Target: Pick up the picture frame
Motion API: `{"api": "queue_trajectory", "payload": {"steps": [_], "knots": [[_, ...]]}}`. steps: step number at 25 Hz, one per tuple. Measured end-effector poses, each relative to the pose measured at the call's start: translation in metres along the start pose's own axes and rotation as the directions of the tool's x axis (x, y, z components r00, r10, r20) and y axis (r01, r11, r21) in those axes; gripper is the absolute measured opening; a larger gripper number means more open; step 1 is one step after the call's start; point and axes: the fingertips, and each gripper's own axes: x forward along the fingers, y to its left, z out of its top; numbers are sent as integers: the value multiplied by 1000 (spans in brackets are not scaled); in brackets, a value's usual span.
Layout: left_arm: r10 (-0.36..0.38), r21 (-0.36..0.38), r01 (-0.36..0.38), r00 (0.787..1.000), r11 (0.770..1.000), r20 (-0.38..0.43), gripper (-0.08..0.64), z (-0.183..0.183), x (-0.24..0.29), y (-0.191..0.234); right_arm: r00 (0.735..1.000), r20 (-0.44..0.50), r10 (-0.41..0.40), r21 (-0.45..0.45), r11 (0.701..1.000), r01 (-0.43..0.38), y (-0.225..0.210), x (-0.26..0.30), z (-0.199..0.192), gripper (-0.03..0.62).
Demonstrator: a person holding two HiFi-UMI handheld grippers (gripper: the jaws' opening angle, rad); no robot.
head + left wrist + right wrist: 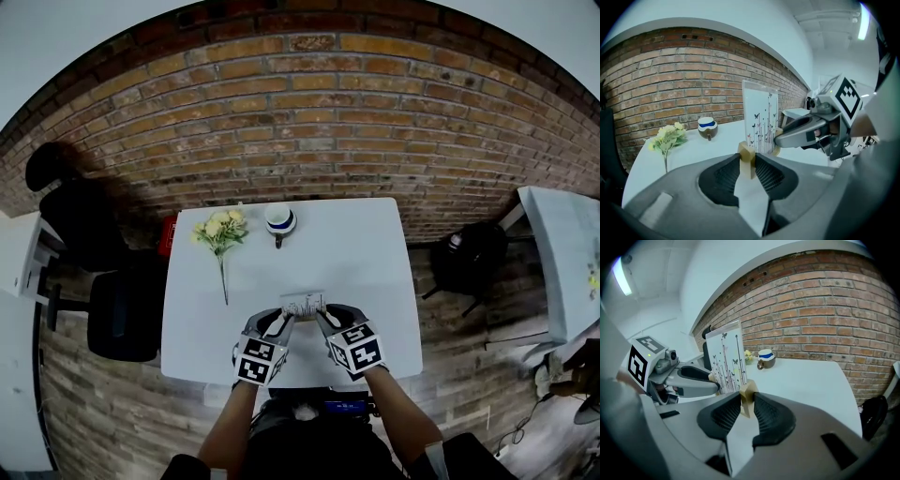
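Note:
The picture frame is a clear upright panel printed with stems and butterflies, standing on small wooden foot blocks near the front of the white table. My left gripper is shut on the left wooden block. My right gripper is shut on the right wooden block. Each gripper shows in the other's view, at the opposite end of the panel. Whether the frame rests on the table or hangs just above it I cannot tell.
A bunch of pale yellow flowers lies at the table's back left, with a white and blue cup beside it. A black chair stands left of the table, a dark bag to its right, a brick wall behind.

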Motion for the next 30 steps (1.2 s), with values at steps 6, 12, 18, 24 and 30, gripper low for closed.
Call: {"api": "queue_trajectory", "payload": {"steps": [6, 12, 18, 24, 30], "knots": [[-1, -6, 1, 1000, 1000, -13, 109, -17, -17, -9, 1000, -6, -7, -1, 1000, 7, 19, -9, -14, 97], [-12, 14, 12, 1000, 1000, 9, 109, -41, -51, -15, 999, 6, -46, -1, 999, 46, 58, -23, -31, 95], [-35, 40, 34, 999, 999, 32, 107, -71, -99, -25, 996, 16, -86, 3, 996, 86, 110, -41, -55, 95], [-64, 70, 62, 997, 996, 33, 107, -103, -148, -38, 992, 27, -120, 23, 993, 120, 163, -62, -83, 95], [-98, 89, 95, 995, 992, 30, 107, -128, -185, -59, 988, 24, -151, 37, 988, 150, 200, -88, -108, 94]]}}
